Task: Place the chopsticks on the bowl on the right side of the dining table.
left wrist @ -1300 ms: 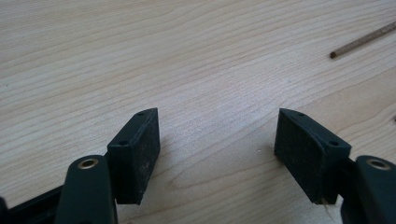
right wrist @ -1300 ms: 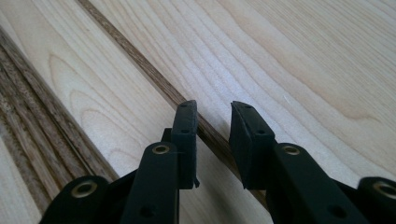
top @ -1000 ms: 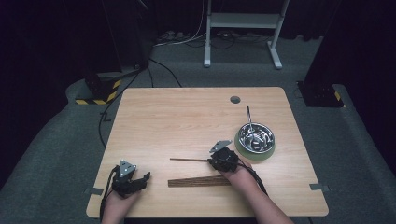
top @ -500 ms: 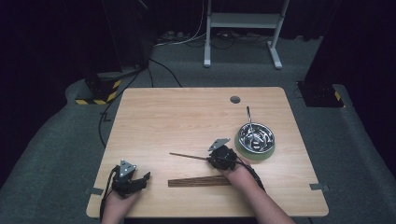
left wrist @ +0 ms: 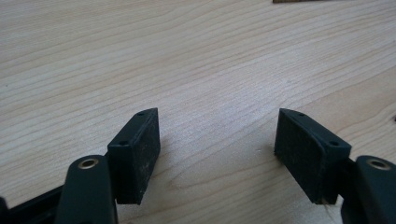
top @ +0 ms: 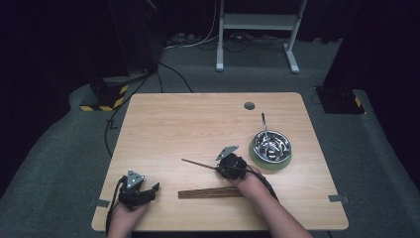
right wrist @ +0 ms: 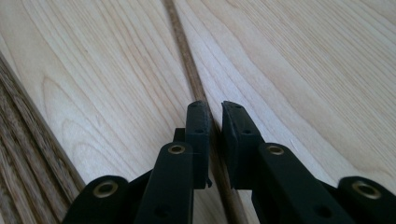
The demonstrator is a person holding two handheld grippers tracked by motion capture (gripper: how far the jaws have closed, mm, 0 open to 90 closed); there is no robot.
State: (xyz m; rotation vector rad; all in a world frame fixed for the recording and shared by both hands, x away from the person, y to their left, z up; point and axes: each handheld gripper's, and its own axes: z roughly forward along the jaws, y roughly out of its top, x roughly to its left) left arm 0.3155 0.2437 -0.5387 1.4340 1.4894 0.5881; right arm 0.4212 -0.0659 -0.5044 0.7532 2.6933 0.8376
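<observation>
A thin dark wooden chopstick [top: 198, 164] lies across the light wood table [top: 198, 124], pointing left from my right gripper [top: 218, 168]. In the right gripper view the chopstick [right wrist: 180, 46] runs between the two black jaws of my right gripper [right wrist: 215, 109]. Those jaws have just been closing and now pinch the stick. A bundle of similar chopsticks [top: 210, 192] lies just nearer the person, seen again as the bundle [right wrist: 18, 116] at the left of that view. My left gripper [top: 153, 189] rests at the front left, open over bare wood, its left gripper [left wrist: 217, 140] jaws wide apart.
A steel bowl [top: 270, 147] holding metal utensils sits on a green base to the right of my right gripper, one handle sticking up. A round cable hole [top: 249, 105] is near the table's far edge. The table's front edge is close under both hands.
The right gripper's jaws have come together on the single chopstick, and the stick's far left end has shifted slightly toward the back of the table. The left gripper has stayed put.
</observation>
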